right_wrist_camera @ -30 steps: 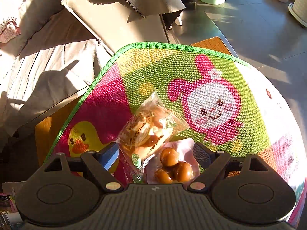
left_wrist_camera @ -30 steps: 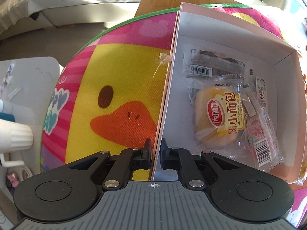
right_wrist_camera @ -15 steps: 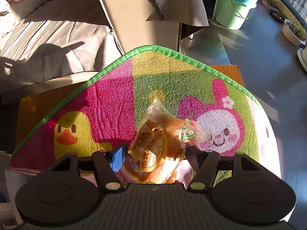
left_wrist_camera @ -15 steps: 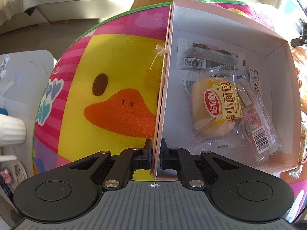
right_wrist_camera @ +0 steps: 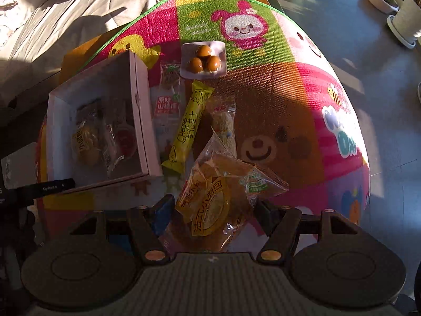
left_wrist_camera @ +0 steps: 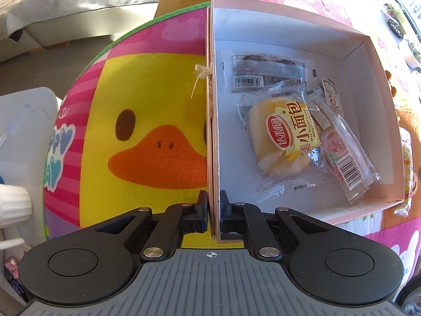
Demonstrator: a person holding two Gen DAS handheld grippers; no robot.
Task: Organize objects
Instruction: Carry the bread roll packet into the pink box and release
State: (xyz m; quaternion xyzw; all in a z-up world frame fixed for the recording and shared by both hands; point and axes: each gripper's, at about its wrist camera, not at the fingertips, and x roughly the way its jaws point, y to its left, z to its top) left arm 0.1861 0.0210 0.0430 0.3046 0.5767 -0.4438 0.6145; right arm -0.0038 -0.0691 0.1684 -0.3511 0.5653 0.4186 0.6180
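Sunlight is falling across a woven cartoon-print play mat (right_wrist_camera: 289,84) with a green border, lying over a wooden table beside a grey sofa.

Progress: partly done, in my judgement. The pale pink rectangular cardboard box (left_wrist_camera: 302,23) is already holding several snacks, among them a clear-wrapped yellow bread roll (left_wrist_camera: 284,137) with a red oval logo and a few flat crinkled sachets. Still lying on the mat just beside the box are a yellow cheese-stick wrapper (right_wrist_camera: 188,126), a white hawthorn-snack packet (right_wrist_camera: 167,105), a clear puffed-snack packet (right_wrist_camera: 223,121) and a tray pack of three brown glossy balls (right_wrist_camera: 204,59).

The left gripper (left_wrist_camera: 213,210) is pinching the box's near side wall, its jaws nearly closed on the thin card. The right gripper (right_wrist_camera: 213,210) is gripping a glossy, crackly clear bag of small brown bread (right_wrist_camera: 218,197), jaws part-open around its bulk, raised above the mat near the box.
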